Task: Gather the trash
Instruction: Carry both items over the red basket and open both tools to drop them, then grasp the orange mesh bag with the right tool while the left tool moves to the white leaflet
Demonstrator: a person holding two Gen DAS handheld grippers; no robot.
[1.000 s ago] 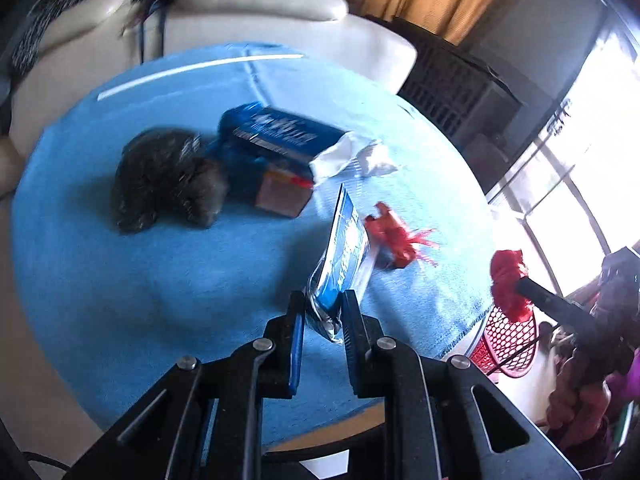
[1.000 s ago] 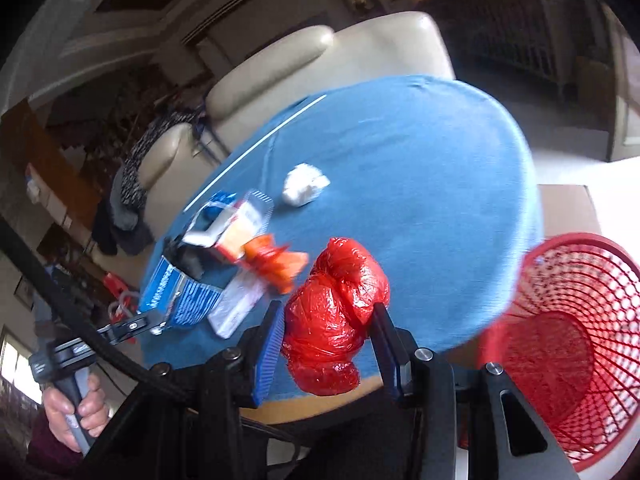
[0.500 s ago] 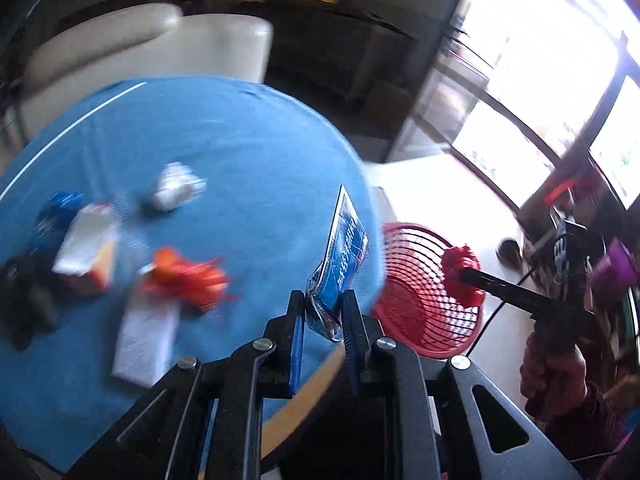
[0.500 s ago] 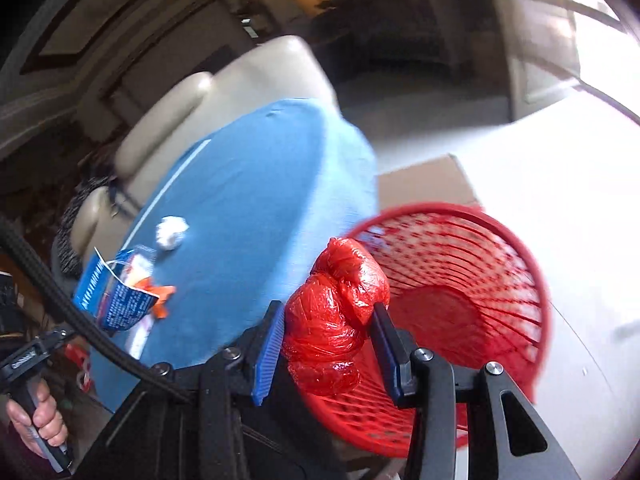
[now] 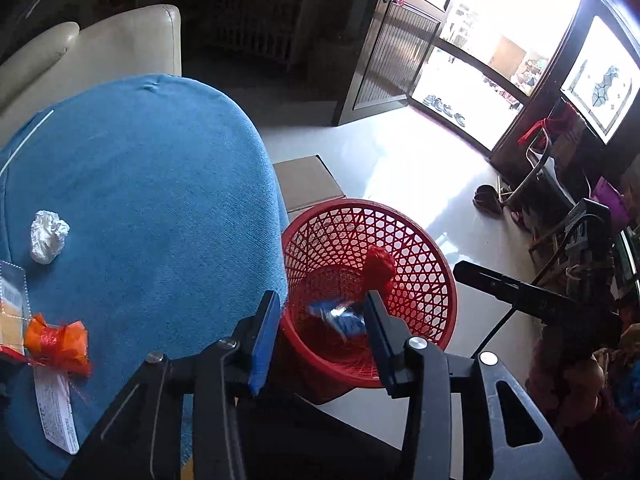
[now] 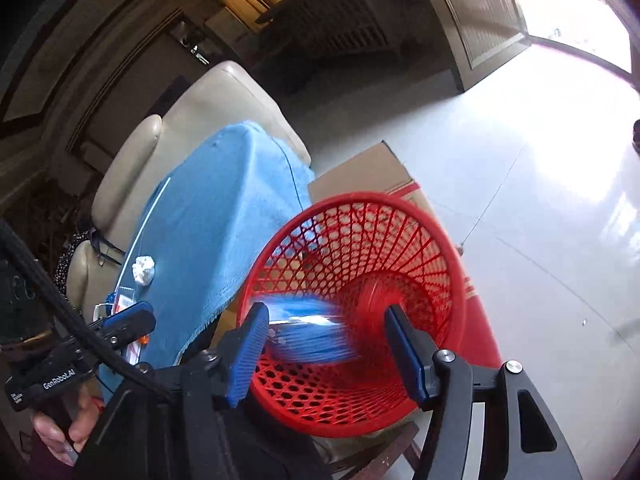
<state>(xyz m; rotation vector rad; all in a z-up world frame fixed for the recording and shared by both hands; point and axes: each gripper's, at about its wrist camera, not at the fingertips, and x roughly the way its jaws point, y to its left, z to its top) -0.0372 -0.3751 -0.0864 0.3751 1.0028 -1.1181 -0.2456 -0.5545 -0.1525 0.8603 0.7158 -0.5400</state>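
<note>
A red mesh basket (image 5: 400, 216) stands on the floor beside the blue-clothed table (image 5: 140, 200). My left gripper (image 5: 320, 312) hangs over the basket with its jaws opening. A blue snack wrapper (image 5: 338, 316) is dropping, blurred, inside the basket below them, free of the pads. My right gripper (image 6: 326, 320) is above the same basket (image 6: 360, 200), jaws opening too. The red plastic bag (image 6: 368, 304) falls as a red blur between and below its fingers, next to the blue wrapper (image 6: 312, 332). In the left wrist view the red bag (image 5: 378, 268) is inside the basket.
On the table lie a crumpled white paper (image 5: 48, 236), an orange wrapper (image 5: 56, 340), a paper slip (image 5: 56, 412) and a clear packet (image 5: 12, 304). A cardboard box (image 5: 308, 184) sits behind the basket. A cream sofa (image 5: 100, 48) stands beyond the table.
Both grippers swung from over the table to above the red basket. Both jaws spread apart, letting go of the blue wrapper and the red bag, which now fall into the basket.
</note>
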